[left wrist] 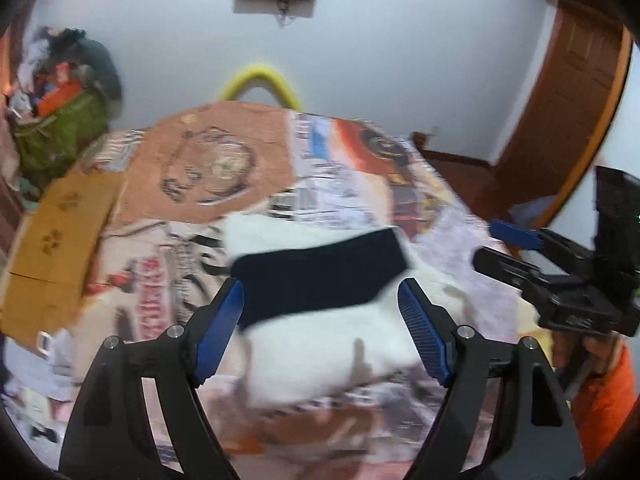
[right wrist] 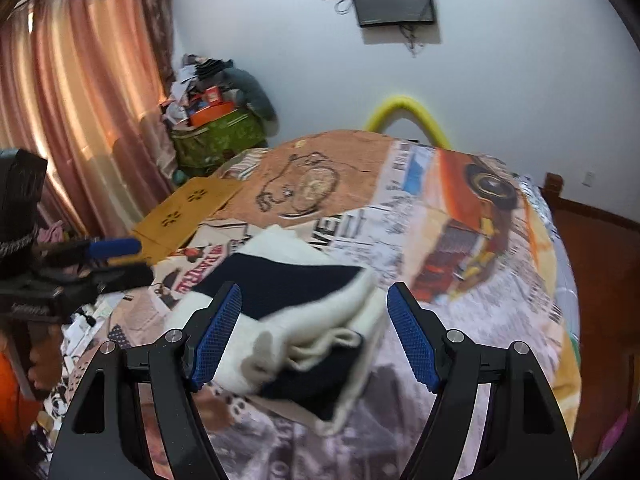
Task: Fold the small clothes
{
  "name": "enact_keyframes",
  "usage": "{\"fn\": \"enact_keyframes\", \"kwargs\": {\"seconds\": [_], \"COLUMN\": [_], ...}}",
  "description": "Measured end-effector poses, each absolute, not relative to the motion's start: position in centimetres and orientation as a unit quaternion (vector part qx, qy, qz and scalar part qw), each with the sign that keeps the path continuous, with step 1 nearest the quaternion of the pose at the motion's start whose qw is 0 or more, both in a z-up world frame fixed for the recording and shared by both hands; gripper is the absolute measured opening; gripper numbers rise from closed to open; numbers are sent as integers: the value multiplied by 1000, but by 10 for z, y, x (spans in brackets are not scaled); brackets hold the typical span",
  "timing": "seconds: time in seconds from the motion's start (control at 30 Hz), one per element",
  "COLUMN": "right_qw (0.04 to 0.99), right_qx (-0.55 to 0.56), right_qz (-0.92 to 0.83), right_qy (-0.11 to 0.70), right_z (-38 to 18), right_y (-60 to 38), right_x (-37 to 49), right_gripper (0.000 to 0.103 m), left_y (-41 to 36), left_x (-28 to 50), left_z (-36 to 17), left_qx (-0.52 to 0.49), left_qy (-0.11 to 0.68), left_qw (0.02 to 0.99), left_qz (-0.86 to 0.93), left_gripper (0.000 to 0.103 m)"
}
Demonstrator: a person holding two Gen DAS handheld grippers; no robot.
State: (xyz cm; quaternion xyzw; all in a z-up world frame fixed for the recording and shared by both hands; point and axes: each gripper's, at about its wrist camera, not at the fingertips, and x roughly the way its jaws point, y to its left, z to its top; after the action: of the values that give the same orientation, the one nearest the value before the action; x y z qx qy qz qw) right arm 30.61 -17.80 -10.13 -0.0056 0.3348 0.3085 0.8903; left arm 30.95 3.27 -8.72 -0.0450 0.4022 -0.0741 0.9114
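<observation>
A folded white knit garment with a dark navy band (left wrist: 320,280) lies on the printed bedspread (left wrist: 352,168). My left gripper (left wrist: 322,300) is open, its blue pads on either side of the garment and just above it, holding nothing. In the right wrist view the same garment (right wrist: 304,320) sits as a folded bundle, white with navy layers. My right gripper (right wrist: 314,308) is open and empty around its near end. The right gripper also shows at the right edge of the left wrist view (left wrist: 520,248), and the left gripper at the left edge of the right wrist view (right wrist: 112,258).
A yellow cardboard sheet (right wrist: 188,208) lies at the bed's left edge. A green bag piled with clutter (right wrist: 216,132) stands against the wall, pink curtains (right wrist: 72,100) to the left. A yellow hoop (right wrist: 404,114) stands behind the bed. A wooden door (left wrist: 576,92) is on the right.
</observation>
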Motion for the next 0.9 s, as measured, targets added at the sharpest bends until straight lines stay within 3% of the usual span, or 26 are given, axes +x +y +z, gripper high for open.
{"fn": "enact_keyframes", "kwargs": {"seconds": [0.4,0.5,0.9], "right_qw": [860,850,848], "right_qx": [-26,-22,18], "right_qz": [292,287,289], "right_qy": [418,441,443], "right_z": [-180,-199,-209], "right_y": [-154,-164,-186], "right_x": [321,317,288], "right_gripper": [72,72,72], "left_y": [52,52,57], "left_x": [348,345,316], "left_z": [-197,-208,-208], "left_qx": [-12,-8,-3], "left_qy": [497,493,481], "left_qw": [865,868,874], "left_qz": [-63,-62,-75], "left_gripper": [82,95,96]}}
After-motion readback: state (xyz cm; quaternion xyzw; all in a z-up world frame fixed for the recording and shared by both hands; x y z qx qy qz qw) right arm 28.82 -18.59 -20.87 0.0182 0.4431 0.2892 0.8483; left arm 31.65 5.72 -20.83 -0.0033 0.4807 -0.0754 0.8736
